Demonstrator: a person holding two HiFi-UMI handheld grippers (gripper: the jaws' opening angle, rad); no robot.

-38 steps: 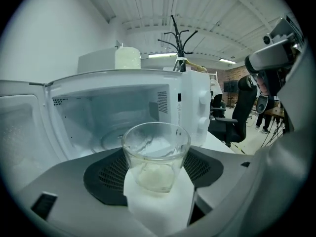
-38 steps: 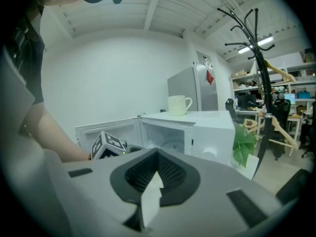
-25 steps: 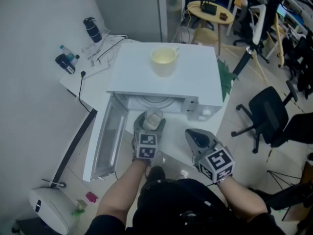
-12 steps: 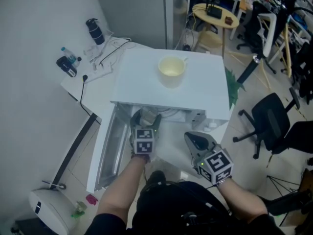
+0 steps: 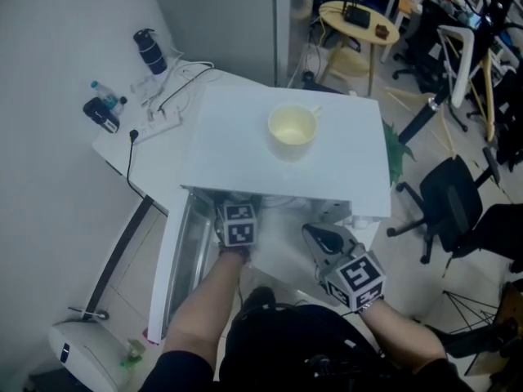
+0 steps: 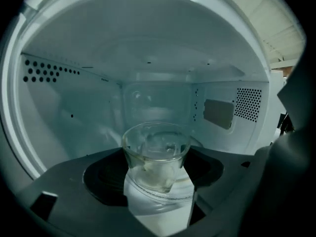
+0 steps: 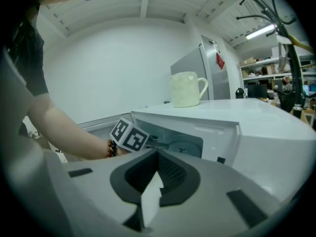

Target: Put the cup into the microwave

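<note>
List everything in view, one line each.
microwave: one, white, on the table, door open
glass cup: one, clear, inside the microwave, held by left gripper
mug: one, cream, on top of the microwave
table: one, white, under the microwave
bottle: one, dark, table's far corner
office chair: one, black, floor at right
left gripper: one, grey, closed on the glass cup
right gripper: one, grey, shut and empty, in front of the microwave

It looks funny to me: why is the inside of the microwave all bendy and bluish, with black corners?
Left gripper view: a wide-angle lens curves the microwave walls and leaves black corners; the cavity is dim and bluish, yet the glass cup looks sharp. Right gripper view: same bending, bright room, mug clear. Head view: evenly lit, little bending.
</note>
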